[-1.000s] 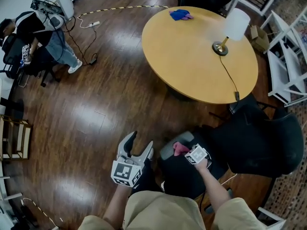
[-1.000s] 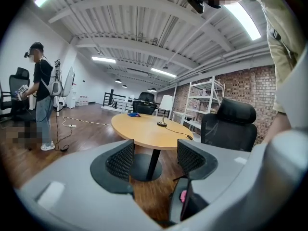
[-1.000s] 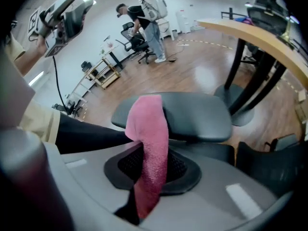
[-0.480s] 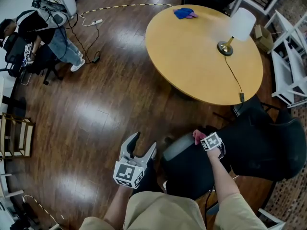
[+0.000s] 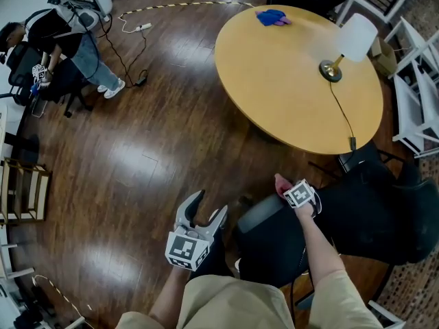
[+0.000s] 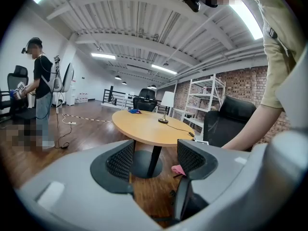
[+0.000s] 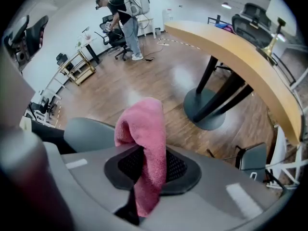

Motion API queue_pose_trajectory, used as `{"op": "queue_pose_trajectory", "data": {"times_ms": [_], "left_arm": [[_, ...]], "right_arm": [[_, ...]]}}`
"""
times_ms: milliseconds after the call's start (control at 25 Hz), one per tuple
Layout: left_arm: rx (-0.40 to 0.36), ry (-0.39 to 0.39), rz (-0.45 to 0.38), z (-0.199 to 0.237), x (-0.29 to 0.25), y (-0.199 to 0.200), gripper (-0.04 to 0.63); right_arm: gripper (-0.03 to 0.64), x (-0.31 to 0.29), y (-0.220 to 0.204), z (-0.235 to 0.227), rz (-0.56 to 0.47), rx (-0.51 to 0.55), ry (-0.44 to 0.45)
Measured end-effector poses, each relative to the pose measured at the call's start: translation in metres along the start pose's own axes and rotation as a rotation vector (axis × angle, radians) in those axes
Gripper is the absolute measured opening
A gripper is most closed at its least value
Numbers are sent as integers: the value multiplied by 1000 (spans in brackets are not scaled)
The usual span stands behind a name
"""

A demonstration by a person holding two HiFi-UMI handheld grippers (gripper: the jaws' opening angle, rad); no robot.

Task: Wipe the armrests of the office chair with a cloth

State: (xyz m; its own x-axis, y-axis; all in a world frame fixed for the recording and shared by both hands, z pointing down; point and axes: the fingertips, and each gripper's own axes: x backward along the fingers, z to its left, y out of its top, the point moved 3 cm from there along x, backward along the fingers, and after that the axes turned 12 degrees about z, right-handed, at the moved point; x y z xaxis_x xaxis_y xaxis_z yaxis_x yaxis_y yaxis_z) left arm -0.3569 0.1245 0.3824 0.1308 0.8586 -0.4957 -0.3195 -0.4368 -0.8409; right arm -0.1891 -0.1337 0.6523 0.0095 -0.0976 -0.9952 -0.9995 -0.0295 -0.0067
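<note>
The pink cloth [image 7: 144,143] is hanging pinched between the closed jaws of the right gripper [image 5: 287,188]. That gripper is pointing steeply down at the far end of the grey armrest [image 5: 259,211] of the office chair [image 5: 370,204]. The left gripper [image 6: 154,160] is hovering beside it over the wooden floor [image 5: 137,156], its jaws standing apart and holding nothing.

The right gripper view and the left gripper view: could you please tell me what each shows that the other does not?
Only the right gripper view shows the right gripper shut on the pink cloth, close up. Only the left gripper view shows the left gripper open with nothing between its jaws, plus the brick wall. Both show the round table and the standing person.
</note>
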Motion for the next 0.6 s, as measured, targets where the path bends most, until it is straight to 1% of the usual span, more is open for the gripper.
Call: {"op": "queue_pose_trajectory", "data": {"times_ms": [40,120,160,280,320,480,600], "left_arm": [[1,2,2,1,0,0,273],[3,6,5,3,1,0,273],[5,8,6,4,2,0,273],[11,15,7,8,2,0,273],[12,17,7,10,1,-1,273],[16,21,2,14,2,2,272],[17,16,0,14,2,2,272]], "right_arm": [[64,1,9,3,-16,20,15],[64,2,26,16,-46,52,72],[64,1,33,25,-47,75,96],[65,-11,45,52,19,183,97],[66,-13,51,64,20,212,117],[64,-11,67,122,-25,276,267],[64,-11,66,175,-53,289,449]]}}
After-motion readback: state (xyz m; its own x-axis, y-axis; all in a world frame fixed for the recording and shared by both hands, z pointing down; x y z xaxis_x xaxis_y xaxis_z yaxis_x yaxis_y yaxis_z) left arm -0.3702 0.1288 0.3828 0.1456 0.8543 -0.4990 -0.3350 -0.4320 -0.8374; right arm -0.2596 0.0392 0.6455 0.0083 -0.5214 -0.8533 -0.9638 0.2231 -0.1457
